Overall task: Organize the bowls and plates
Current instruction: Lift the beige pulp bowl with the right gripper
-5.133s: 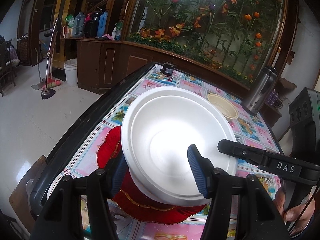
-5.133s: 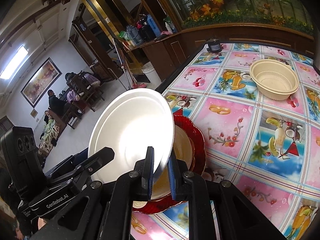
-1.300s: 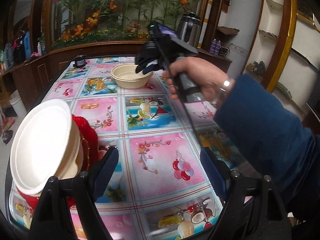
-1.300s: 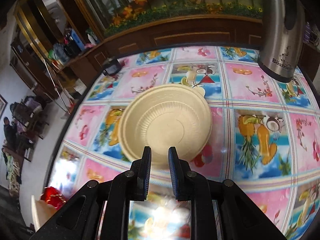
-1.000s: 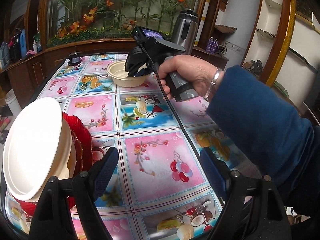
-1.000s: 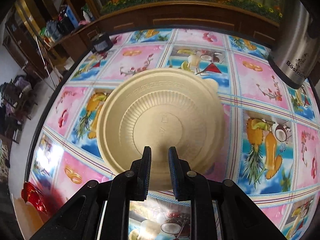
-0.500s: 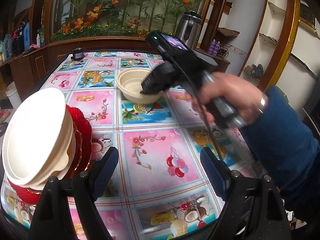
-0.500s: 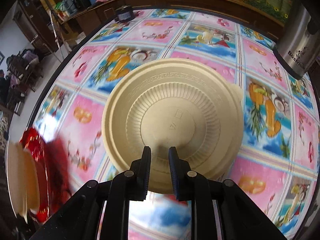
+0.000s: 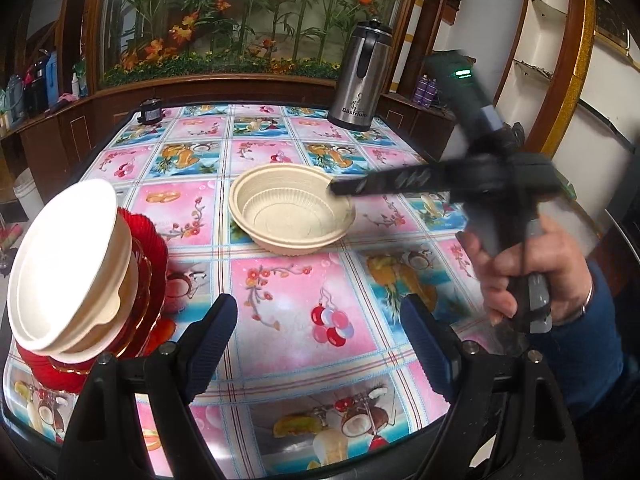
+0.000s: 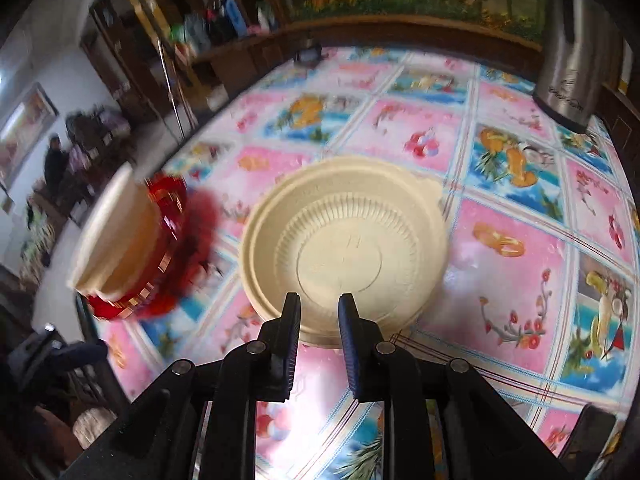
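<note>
A ribbed beige bowl (image 9: pixel 292 216) sits mid-table, low over the patterned tablecloth (image 9: pixel 296 300); I cannot tell if it touches the cloth. My right gripper (image 9: pixel 336 190), held in a person's hand (image 9: pixel 520 276), is shut on its right rim. In the right wrist view that rim of the beige bowl (image 10: pixel 344 248) passes between the pads of my right gripper (image 10: pixel 318 306). At the table's left edge a white bowl (image 9: pixel 68 256) leans on a beige one over red plates (image 9: pixel 152 264); this stack (image 10: pixel 120 240) is blurred in the right wrist view. My left gripper (image 9: pixel 318 312) hangs open over the near cloth, holding nothing.
A steel kettle (image 9: pixel 360 80) stands at the far right corner, and a small black object (image 9: pixel 150 110) at the far left. The table's dark edge (image 9: pixel 100 140) runs along the left. A wooden cabinet with a plant display (image 9: pixel 240 40) lies behind. People sit far off (image 10: pixel 54 160).
The right gripper has carried the beige bowl from the far side near the kettle toward the middle, closer to the stack. The left gripper has stayed open and still.
</note>
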Demonstrator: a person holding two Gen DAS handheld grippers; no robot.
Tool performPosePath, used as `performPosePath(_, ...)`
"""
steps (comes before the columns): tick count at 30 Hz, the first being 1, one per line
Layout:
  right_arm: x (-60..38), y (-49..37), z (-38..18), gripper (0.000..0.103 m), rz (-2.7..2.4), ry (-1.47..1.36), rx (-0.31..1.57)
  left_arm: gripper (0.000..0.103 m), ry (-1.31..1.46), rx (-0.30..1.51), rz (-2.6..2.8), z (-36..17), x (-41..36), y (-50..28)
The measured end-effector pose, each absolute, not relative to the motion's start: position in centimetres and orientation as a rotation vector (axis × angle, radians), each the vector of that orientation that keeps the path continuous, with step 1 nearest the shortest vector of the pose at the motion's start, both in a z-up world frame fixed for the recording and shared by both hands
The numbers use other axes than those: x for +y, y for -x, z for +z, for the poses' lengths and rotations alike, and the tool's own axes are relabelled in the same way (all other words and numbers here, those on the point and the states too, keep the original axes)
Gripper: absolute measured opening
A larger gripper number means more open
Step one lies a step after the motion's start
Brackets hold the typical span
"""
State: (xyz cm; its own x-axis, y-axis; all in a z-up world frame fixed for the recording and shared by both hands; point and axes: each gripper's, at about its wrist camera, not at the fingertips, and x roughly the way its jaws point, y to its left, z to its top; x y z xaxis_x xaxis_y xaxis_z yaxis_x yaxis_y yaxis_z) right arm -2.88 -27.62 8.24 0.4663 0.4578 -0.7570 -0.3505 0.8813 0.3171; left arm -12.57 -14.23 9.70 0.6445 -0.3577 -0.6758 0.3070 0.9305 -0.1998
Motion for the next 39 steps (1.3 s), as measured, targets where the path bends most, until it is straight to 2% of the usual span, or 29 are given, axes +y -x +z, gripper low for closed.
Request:
performPosePath(5,-33.2,2.7,9.4,0.026,0.330,-0.344,0.793,0.083,0.097,0.805,-0.329,9.6,-13.5,10.7)
performPosePath(11,-36.1,1.3,5.3,0.026,0.341,-0.484,0.854,0.083,0.161,0.828,-0.266,9.7,-11.8,7.1)
performPosePath(15,-37.4,1.2,4.7,0.026,0.370,-0.539,0.858,0.083,0.214,0.847,-0.249,9.8,-11.5,3.9)
performPosePath(24,-35.8,1.4,4.2,0.028,0.449,-0.520,0.884,0.083,0.186,0.940,-0.155,6.8,-13.8,-2.5)
performPosePath(26,-35.5,1.4,4.0,0.032,0.443,-0.507,0.890,0.083,0.186,0.953,-0.148,6.2,-14.0,-3.0)
performPosePath(33,-34.5,0.5,2.7,0.032,0.445,-0.485,0.917,0.083,0.164,0.999,-0.111,3.2,-13.9,-4.3)
performPosePath(34,-34.3,0.3,2.5,0.032,0.445,-0.478,0.919,0.082,0.151,0.998,-0.117,3.0,-14.2,-4.3)
performPosePath(35,-34.2,0.1,2.3,0.031,0.446,-0.470,0.923,0.072,0.135,0.982,-0.117,3.0,-14.4,-4.1)
performPosePath(36,-34.1,0.1,2.2,0.023,0.451,-0.471,0.923,0.063,0.131,0.974,-0.143,3.1,-14.8,-3.8)
performPosePath(37,-33.9,0.1,2.2,0.020,0.459,-0.471,0.923,0.054,0.128,0.983,-0.158,3.0,-15.1,-3.9)
performPosePath(39,-33.5,0.5,2.4,0.020,0.467,-0.454,0.920,0.054,0.093,0.979,-0.150,3.1,-15.7,-3.6)
